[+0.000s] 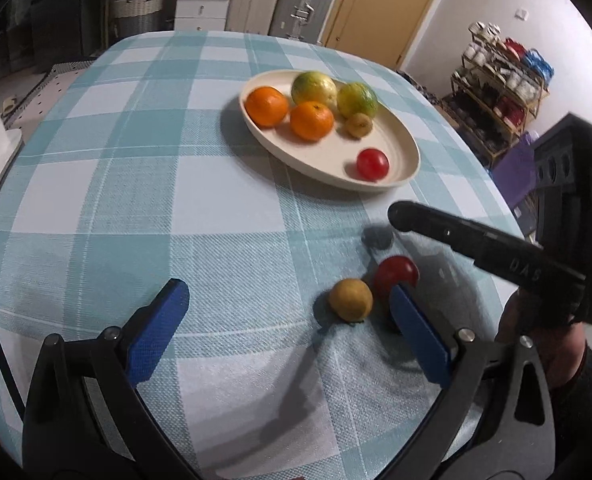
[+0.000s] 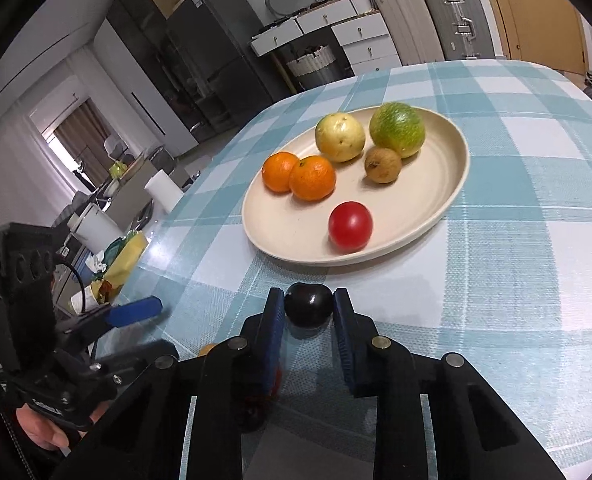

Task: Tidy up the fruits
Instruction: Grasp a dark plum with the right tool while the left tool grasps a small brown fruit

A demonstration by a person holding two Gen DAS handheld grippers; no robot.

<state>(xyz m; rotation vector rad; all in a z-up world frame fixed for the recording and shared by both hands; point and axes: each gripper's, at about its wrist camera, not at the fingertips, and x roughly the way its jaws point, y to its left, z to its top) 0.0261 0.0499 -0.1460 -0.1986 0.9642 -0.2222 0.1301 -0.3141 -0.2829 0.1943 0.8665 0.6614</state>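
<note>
The right claw (image 2: 309,306) is pinching a dark, near-black fruit (image 2: 309,305) between its blue pads, low over the checked tabletop (image 2: 495,280) — whether the fruit is lifted clear is hard to tell. The left claw (image 1: 288,304) is gaping wide, holding nothing; its right finger is hiding part of a red fruit (image 1: 396,274), with a yellow-brown fruit (image 1: 350,300) lying just beside it. Farther off, the cream plate (image 2: 451,196) is carrying two oranges (image 2: 311,178), two greenish fruits, a small brown one and another red one (image 2: 350,225).
</note>
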